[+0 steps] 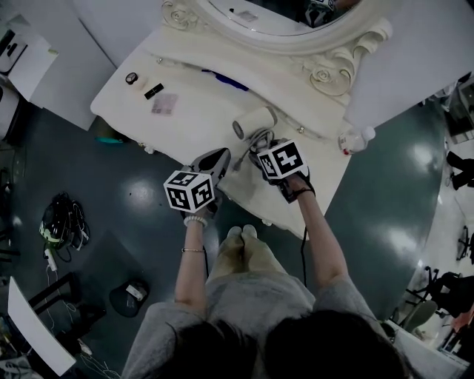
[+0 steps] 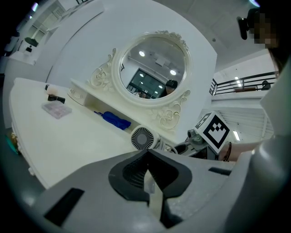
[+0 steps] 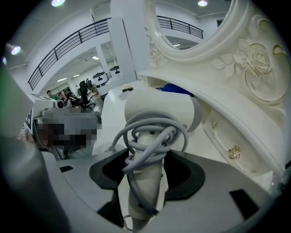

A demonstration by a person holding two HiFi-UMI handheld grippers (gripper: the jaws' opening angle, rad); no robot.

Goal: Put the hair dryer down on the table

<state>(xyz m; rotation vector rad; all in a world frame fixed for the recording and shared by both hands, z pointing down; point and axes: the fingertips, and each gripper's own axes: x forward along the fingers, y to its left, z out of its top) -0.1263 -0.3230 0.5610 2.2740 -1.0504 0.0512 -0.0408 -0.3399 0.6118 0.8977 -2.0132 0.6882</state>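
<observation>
The white hair dryer (image 1: pixel 254 121) lies sideways low over the white dressing table (image 1: pixel 192 129), and I cannot tell whether its barrel touches the top. Its round rear grille (image 2: pixel 143 137) faces the left gripper view. Grey cord is wound round its handle (image 3: pixel 148 182). My right gripper (image 1: pixel 261 146) is shut on that handle, the jaws on either side of it (image 3: pixel 145 184). My left gripper (image 1: pixel 219 158) hovers at the table's near edge, a little left of the dryer. It is shut with nothing in it (image 2: pixel 148 182).
An ornate oval mirror (image 1: pixel 281 22) stands at the table's back above a low shelf. A blue thing (image 1: pixel 222 78) lies by the shelf, with small black items (image 1: pixel 142 84) and a packet (image 1: pixel 164 104) at the left. A white bottle (image 1: pixel 354 141) stands at the right. Cables (image 1: pixel 61 220) lie on the floor.
</observation>
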